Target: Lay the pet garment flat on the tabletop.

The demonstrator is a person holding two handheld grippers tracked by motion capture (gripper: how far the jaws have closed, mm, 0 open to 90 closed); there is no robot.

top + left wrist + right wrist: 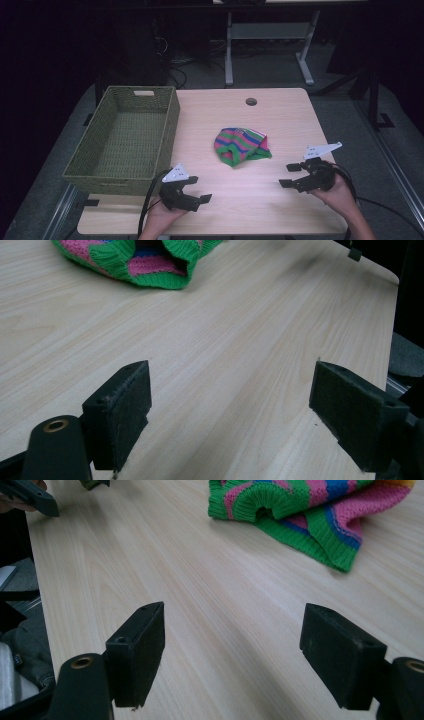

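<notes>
The table (pixel 240 200) fills the middle of the high view, a pale wood top with a round hole (pixel 251 102) near its far edge. Its grain runs bare under both pairs of jaws in the gripper views.

The basket (pixel 125 170), olive green and woven, takes the left of the frame. It sits on the table's left side, with its outer part past the table edge, and nothing lies in it. A handle slot (pixel 143 92) shows in its far wall.

The cloth (pixel 241 145) lies crumpled at the centre of the frame, well apart from the basket and from both grippers. It is knit, striped green, pink and blue. In the left gripper view it (pixel 135 262) sits at the upper left; in the right gripper view it (pixel 305 515) spreads across the upper right, a ribbed green hem facing the camera.

The right gripper (pixel 291 176) is at the lower right of the high view, held in a hand (pixel 340 192), jaws spread wide and pointing left, holding nothing. Its own view shows only bare wood between the jaws.

The left gripper (pixel 199 189) is at the lower centre-left, just in front of the basket's near corner, held in a hand (pixel 162 215), jaws wide apart too and empty, pointing right.
</notes>
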